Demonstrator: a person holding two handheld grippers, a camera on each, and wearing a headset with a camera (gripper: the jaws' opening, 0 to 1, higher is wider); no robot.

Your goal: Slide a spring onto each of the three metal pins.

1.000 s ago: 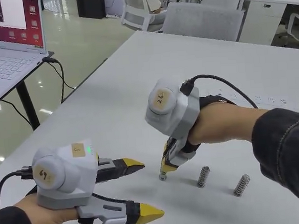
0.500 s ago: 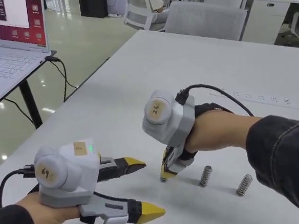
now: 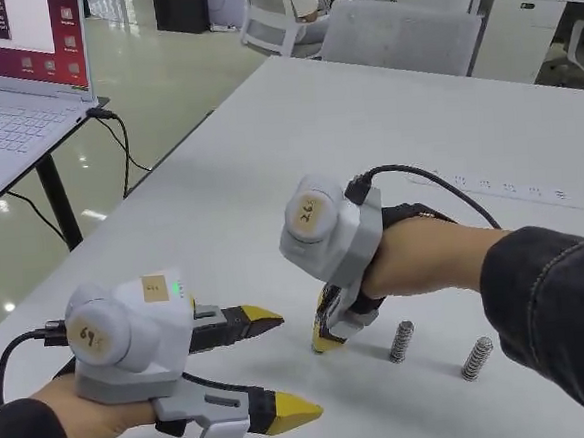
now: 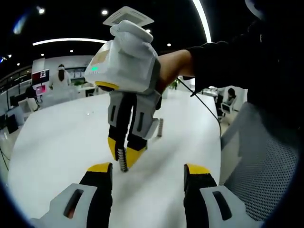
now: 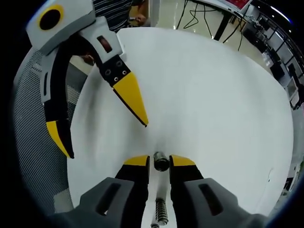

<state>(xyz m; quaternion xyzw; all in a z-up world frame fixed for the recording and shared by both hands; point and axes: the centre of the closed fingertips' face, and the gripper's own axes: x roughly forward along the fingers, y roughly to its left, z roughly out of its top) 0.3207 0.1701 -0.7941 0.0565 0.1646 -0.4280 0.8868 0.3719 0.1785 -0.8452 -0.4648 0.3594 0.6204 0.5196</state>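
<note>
The spring (image 4: 122, 159) stands upright, foot at the table (image 3: 267, 151), clamped in my right gripper (image 3: 327, 341). Another spring (image 3: 401, 342) and a last spring (image 3: 476, 358) stand near it. My left gripper (image 3: 294, 367) hovers spread apart (idle). An off-centre squeeze might flick the spring sideways into those neighbours.

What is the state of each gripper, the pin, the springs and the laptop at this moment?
left gripper: open, empty, above the table.
right gripper: shut on the pin, pointing down at the table.
pin: held between the right jaws, a spring around its shaft.
near spring: standing on the table, leaning slightly, untouched.
far spring: the same; a pin inside either cannot be told.
laptop: open, screen lit.
</note>
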